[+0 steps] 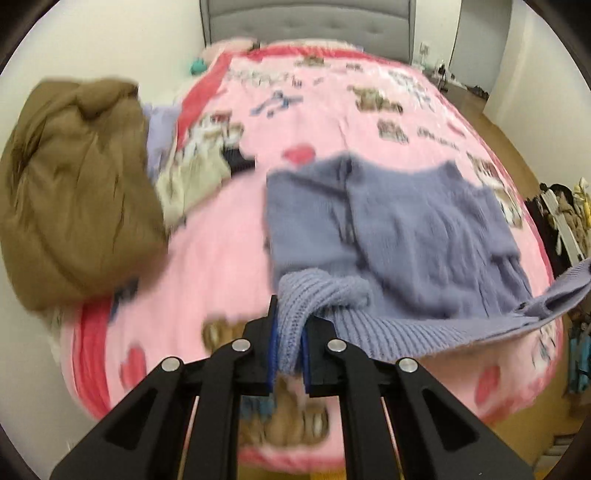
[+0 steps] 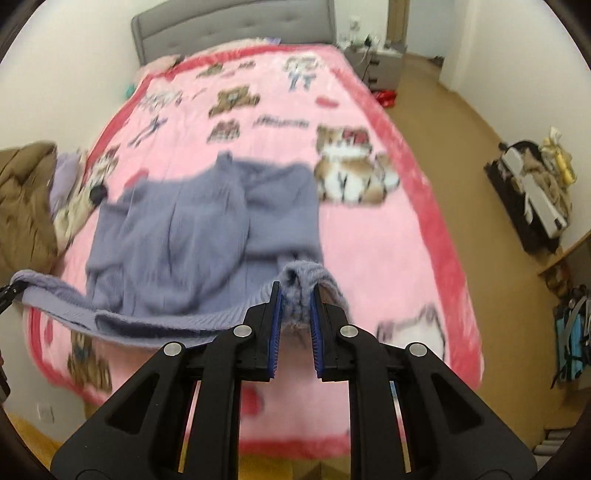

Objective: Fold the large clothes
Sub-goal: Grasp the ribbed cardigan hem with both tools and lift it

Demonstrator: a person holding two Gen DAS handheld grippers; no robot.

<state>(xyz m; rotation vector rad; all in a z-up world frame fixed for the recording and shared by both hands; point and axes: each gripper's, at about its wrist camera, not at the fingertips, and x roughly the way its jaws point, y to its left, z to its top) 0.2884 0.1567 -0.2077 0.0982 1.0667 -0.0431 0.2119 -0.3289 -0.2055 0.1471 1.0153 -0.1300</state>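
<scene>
We are looking down at a bed w/ a pink blanket [image 1: 221,229] that has teddy bears and red hearts on it. A purple knit sweater [image 1: 406,229] is lying on the blanket, and we are holding it at two spots on its near ribbed edge.

Our left gripper [image 1: 287,345] is squeezing a bunched-up bit of the sweater between its blue pads, so the jaws are pinched together on the knit. In the left view that bit is sitting right at the tips, and the rest of the sweater is spreading away to the right and toward the far end of the bed.

Our right gripper [image 2: 295,317] is pinching another fuzzy bit of the same edge, jaws clamped on it too. In the right view the sweater [image 2: 199,236] is spreading away to the left. The ribbed edge is running between the two grippers and hanging just above the blanket [image 2: 369,240].

A brown puffy coat [image 1: 74,192] is sitting in a heap on the left side of the bed, apart from the sweater. A gray padded headboard [image 2: 236,33] is standing at the far end. The floor [image 2: 461,155] is tan wood, the walls are white, and a dark rack of stuff [image 2: 532,195] is standing by the right wall. Pics are blurry.
</scene>
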